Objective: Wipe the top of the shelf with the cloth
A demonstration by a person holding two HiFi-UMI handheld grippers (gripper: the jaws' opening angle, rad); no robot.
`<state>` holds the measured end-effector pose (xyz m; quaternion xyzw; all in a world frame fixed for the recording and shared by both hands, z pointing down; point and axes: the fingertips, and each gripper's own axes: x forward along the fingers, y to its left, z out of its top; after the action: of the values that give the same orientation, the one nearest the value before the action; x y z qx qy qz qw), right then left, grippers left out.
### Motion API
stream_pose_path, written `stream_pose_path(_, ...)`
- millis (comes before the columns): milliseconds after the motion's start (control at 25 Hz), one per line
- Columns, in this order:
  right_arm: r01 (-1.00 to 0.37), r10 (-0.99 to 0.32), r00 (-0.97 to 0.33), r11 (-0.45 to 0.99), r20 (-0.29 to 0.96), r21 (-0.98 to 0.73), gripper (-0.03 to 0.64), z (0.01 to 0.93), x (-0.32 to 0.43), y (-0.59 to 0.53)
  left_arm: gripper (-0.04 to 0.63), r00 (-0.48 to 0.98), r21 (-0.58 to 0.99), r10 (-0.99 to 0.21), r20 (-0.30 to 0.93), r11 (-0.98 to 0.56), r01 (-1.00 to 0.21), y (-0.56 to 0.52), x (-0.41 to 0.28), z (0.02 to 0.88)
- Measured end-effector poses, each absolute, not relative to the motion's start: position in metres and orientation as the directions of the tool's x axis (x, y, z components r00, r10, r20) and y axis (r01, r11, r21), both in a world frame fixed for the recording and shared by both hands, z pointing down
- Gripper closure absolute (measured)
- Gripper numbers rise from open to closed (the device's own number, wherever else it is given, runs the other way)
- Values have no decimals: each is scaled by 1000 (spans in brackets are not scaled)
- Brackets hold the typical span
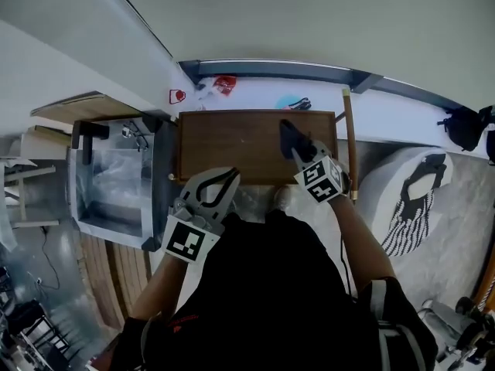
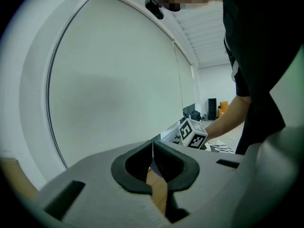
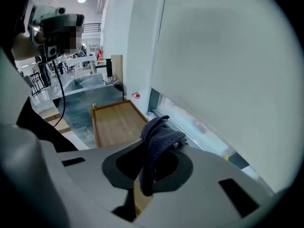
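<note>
Left tongs [image 1: 220, 184] [image 2: 152, 148]: jaws closed together, nothing between them; held above the near left edge of the shelf top [image 1: 232, 145] [image 3: 114, 125].

Right tongs [image 1: 298, 147] [image 3: 154, 151]: jaws clamped on the cloth [image 1: 290, 134] [image 3: 161, 137], which is dark blue-grey and bunched over the tips. It sits over the right half of the shelf top; whether it touches the wood cannot be told.

Shelf top: brown wood with a raised rim, bare ahead and to the left of the right tongs.

Clear-walled box [image 1: 116, 176]: metal-framed, just left of the left tongs, beside the shelf.

Wooden pole [image 1: 348, 141]: along the shelf's edge, just right of the right tongs.

Rug [image 1: 421, 195]: pale with a black pattern, on the floor well to the right of the right tongs.

Window sill [image 1: 255, 91]: white, beyond the shelf, ahead of both tongs; it carries a red item [image 1: 224, 85] and a blue item [image 1: 292, 103].

Blind [image 2: 114, 80]: pale, fills the window past the sill.
</note>
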<state>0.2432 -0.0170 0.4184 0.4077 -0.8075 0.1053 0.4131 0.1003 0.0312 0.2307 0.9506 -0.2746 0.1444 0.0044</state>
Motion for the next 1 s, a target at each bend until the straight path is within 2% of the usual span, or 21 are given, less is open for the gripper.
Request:
stream_pose_path(560, -795, -692, -415, 592, 591, 135, 590, 310, 161, -15, 569, 819, -130, -515, 252, -857, -499, 38, 20, 223)
stream_pose_path(1000, -804, -729, -475, 587, 492, 94, 591, 261, 101, -10, 569, 829, -132, -512, 224, -859, -495, 31, -21, 214)
